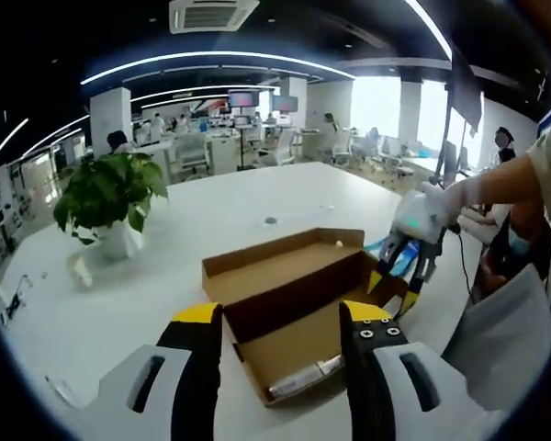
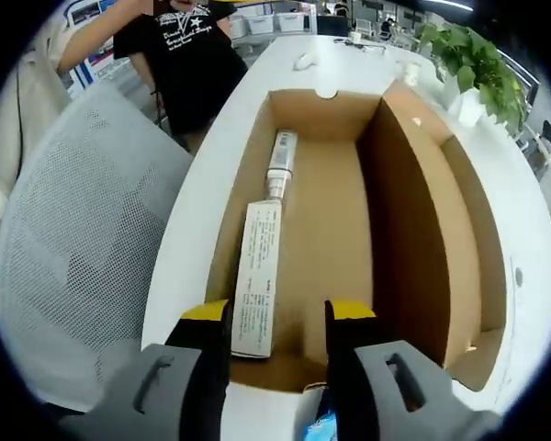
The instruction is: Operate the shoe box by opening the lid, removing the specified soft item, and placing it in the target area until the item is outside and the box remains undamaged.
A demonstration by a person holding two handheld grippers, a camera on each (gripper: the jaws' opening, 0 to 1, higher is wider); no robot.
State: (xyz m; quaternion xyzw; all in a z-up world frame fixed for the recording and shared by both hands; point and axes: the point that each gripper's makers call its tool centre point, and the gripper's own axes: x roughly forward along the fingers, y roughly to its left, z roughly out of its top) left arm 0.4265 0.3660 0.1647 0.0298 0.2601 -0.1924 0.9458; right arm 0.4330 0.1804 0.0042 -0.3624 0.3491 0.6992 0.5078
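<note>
A brown cardboard shoe box (image 1: 257,276) lies on the white table with its lid (image 2: 413,230) swung open. On the box floor (image 2: 335,230), along one long wall, lie a narrow white carton (image 2: 255,276) and a white tube (image 2: 281,154), end to end; the left gripper view has them near the front corner (image 1: 303,377). My left gripper (image 1: 280,322) hovers open above the box's near side, holding nothing. My right gripper (image 2: 277,317) is open over one short end of the box, nothing between its jaws. It enters the left gripper view (image 1: 402,271), held by a gloved hand.
A potted green plant (image 1: 110,197) stands on the white table (image 1: 211,207) beyond the box. A grey mesh chair (image 2: 83,248) is pushed against the table's edge. A person in a black T-shirt (image 2: 188,55) stands by the far end. Desks and people fill the office behind.
</note>
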